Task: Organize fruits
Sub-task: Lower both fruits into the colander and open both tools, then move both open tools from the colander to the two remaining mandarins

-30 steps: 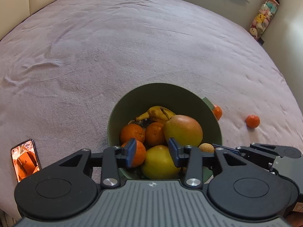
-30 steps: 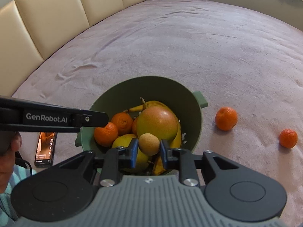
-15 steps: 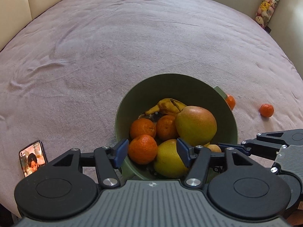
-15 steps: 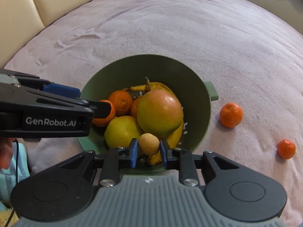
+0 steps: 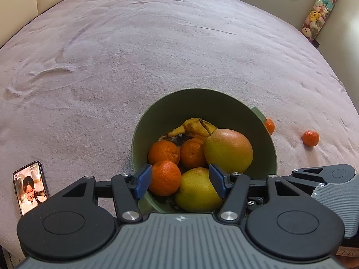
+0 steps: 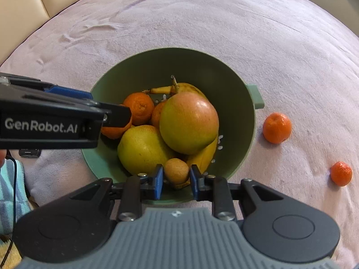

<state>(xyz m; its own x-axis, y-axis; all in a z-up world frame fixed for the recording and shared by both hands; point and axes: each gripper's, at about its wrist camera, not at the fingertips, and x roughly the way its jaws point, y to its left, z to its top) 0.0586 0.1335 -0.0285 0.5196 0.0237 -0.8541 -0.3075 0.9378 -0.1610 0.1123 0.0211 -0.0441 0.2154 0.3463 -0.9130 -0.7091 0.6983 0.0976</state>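
My right gripper (image 6: pixel 175 180) is clamped on a small tan round fruit (image 6: pixel 176 170), both blue pads pressing its sides, held just over the near rim of the green bowl (image 6: pixel 235 85). My left gripper (image 5: pixel 179 180) hangs w/ jaws apart over the bowl's near-left edge; a mandarin (image 5: pixel 165 177) sits in the bowl between the pads, but they don't press it. Inside the bowl: a yellow citrus (image 6: pixel 141 149), a big red-yellow fruit (image 6: pixel 188 122), bananas (image 5: pixel 193 129) at the back, 2 more mandarins (image 5: pixel 163 152). Outside, on the pinkish blanket (image 6: pixel 224 18), two loose mandarins lie right of the bowl: one (image 6: pixel 277 127) near its handle, the other (image 6: pixel 341 173) farther out. A phone (image 5: pixel 30 187) w/ lit screen lies left of the bowl.
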